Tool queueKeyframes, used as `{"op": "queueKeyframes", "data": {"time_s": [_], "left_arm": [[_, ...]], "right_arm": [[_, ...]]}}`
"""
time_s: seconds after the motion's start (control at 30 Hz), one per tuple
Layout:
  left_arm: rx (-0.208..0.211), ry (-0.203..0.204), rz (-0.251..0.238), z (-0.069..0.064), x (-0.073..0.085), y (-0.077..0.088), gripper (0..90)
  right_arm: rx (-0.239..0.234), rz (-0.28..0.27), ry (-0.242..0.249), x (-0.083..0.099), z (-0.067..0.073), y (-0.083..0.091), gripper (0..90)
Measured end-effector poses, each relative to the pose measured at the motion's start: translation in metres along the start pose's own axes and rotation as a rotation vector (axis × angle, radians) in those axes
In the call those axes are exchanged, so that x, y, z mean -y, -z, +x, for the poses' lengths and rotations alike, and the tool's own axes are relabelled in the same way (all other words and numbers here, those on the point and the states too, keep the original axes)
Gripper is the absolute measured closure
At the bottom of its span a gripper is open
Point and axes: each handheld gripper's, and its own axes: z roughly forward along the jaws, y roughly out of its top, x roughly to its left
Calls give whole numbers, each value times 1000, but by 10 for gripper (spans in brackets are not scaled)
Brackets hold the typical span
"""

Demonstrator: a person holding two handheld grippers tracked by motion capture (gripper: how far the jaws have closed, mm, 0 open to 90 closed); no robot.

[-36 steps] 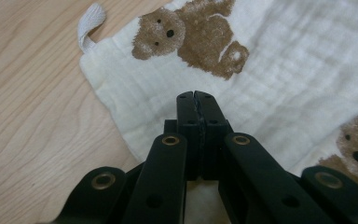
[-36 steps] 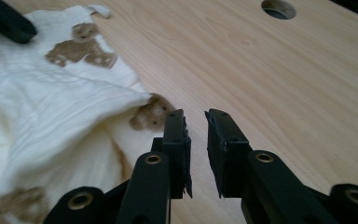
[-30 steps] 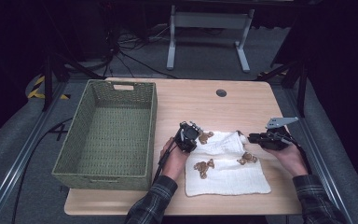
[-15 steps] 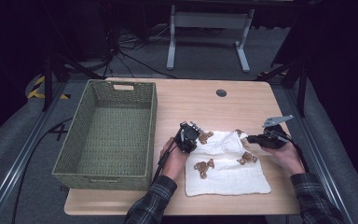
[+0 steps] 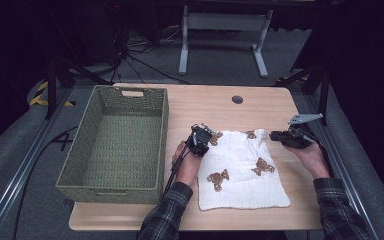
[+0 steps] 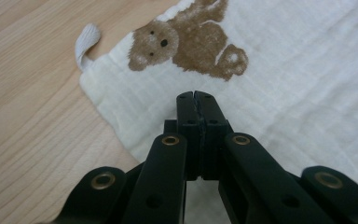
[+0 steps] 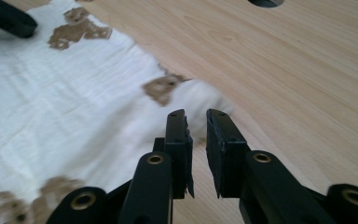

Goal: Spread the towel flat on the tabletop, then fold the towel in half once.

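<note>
The white cloth with brown bear prints point(image 5: 242, 172) lies flat on the wooden table point(image 5: 260, 107), right of the green woven basket point(image 5: 117, 145). Its near edge runs close to the table's front edge; its far edge reaches the zone between the two grippers.

Left gripper point(image 5: 200, 140): positioned at the far left corner of the cloth. In the left gripper view, the jaws are fully closed against each other, with their tips point(image 6: 196, 100) over the cloth just below a printed bear point(image 6: 186, 39). Whether any fabric is pinched between the pads cannot be determined. A small white loop tag point(image 6: 86, 44) projects from the cloth corner onto the wood.

Right gripper point(image 5: 280, 136): positioned just off the far right corner of the cloth, pointing left toward it. In the right gripper view, the jaws stand apart with a narrow gap point(image 7: 196, 128), having just been opening; nothing is pressed between the pads. The cloth corner lies just ahead of the tips, blurred.

Hand pose: the left hand point(image 5: 187, 165) reaches forward beside the basket, its forearm in a plaid sleeve point(image 5: 162, 212). The right hand point(image 5: 310, 157) holds its gripper roughly level over the wood, with the grey three-cornered plate on top.
</note>
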Motion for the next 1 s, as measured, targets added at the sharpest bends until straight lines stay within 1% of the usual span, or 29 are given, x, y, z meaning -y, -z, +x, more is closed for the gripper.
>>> {"op": "queueKeyframes", "data": {"time_s": [0.03, 0.07, 0.1, 0.13, 0.2, 0.23, 0.27, 0.33, 0.37, 0.4, 0.47, 0.6, 0.7, 0.73, 0.77, 0.8, 0.87, 0.9, 0.93, 0.97, 1.0], "left_arm": [[-9, 5, -9, 1, 0, -1, 896], [1, 16, -8, 3, 0, 1, 894], [16, 25, -21, 2, 0, 2, 882], [15, 15, -27, 1, 1, 4, 881], [51, 15, -41, -3, 3, 11, 881], [79, 21, -54, -6, 5, 14, 882], [88, 11, -55, -7, 5, 16, 883], [105, -4, -63, -11, 8, 20, 886], [120, -6, -52, -12, 10, 22, 886], [122, -6, -52, -14, 12, 23, 886], [121, -3, -59, -12, 13, 23, 883], [97, 26, -64, -5, 10, 21, 833], [73, 39, -72, 3, 8, 18, 787], [65, 51, -65, 6, 7, 18, 772], [51, 55, -61, 9, 6, 16, 758], [37, 63, -59, 12, 5, 15, 742], [29, 85, -62, 19, 2, 14, 713], [29, 85, -62, 19, 2, 14, 700], [3, 105, -68, 26, 0, 13, 685], [3, 105, -68, 26, 0, 13, 676], [5, 115, -70, 28, -1, 12, 676]], "right_arm": [[-8, 1, 7, 1, 3, -1, 798], [-33, 2, 13, 2, 6, -2, 812], [-62, 13, 17, 4, 9, -5, 833], [-76, 47, 28, 5, 13, -8, 848], [-91, 79, 46, 8, 18, -13, 860], [-92, 79, 51, 10, 20, -15, 868], [-104, 83, 50, 12, 21, -16, 870], [-108, 92, 55, 15, 24, -16, 884], [-115, 96, 55, 16, 25, -16, 883], [-121, 94, 51, 17, 26, -14, 882], [-121, 87, 53, 16, 27, -13, 866], [-100, 65, 41, 13, 22, -14, 812], [-90, 46, 26, 13, 15, -16, 781], [-89, 39, 21, 13, 13, -16, 769], [-87, 43, 10, 12, 10, -17, 757], [-79, 46, 8, 9, 8, -18, 749], [-75, 35, 0, 5, 3, -19, 735], [-69, 30, 4, 3, 1, -20, 730], [-63, 28, 2, 2, -3, -22, 726], [-61, 27, 1, 1, -5, -24, 721], [-61, 27, 1, 1, -5, -24, 721]]}}
